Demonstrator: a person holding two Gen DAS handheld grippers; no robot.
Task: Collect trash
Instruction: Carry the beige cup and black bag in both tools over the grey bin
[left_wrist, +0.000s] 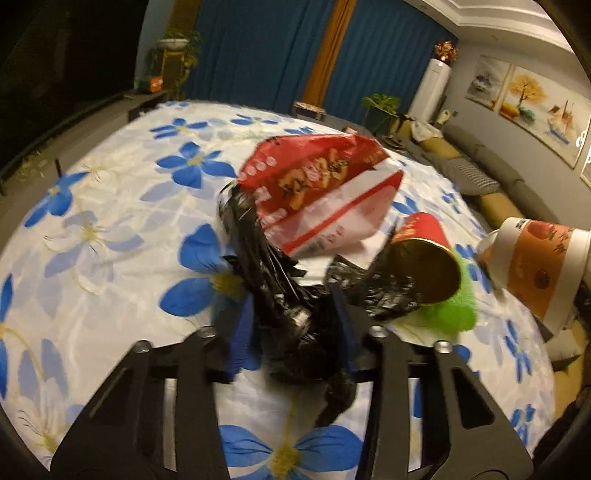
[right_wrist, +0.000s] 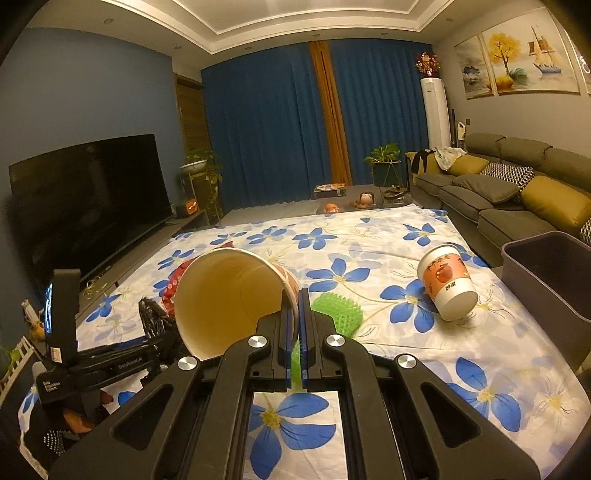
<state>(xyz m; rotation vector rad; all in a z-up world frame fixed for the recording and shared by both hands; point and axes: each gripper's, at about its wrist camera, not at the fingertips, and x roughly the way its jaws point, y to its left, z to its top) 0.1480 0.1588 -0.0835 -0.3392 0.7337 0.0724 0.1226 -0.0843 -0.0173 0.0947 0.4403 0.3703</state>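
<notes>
My left gripper (left_wrist: 291, 317) is shut on a black trash bag (left_wrist: 280, 280) and holds it over the flowered cloth. A red and white snack packet (left_wrist: 317, 192) sticks out of the bag. A red paper cup (left_wrist: 424, 258) lies on its side by the bag's edge, on a green spiky ball (left_wrist: 450, 310). My right gripper (right_wrist: 294, 314) is shut on the rim of a large paper cup (right_wrist: 225, 295), held tilted with its mouth towards the camera; this cup also shows at the right of the left wrist view (left_wrist: 539, 266). Another white and orange cup (right_wrist: 447, 284) lies on the cloth.
The flowered cloth (right_wrist: 369, 251) covers a low surface. A dark grey bin (right_wrist: 554, 273) stands at the right edge. A sofa (right_wrist: 517, 192) lies beyond it, a TV (right_wrist: 92, 199) to the left. The green ball (right_wrist: 338, 310) sits just ahead of my right gripper.
</notes>
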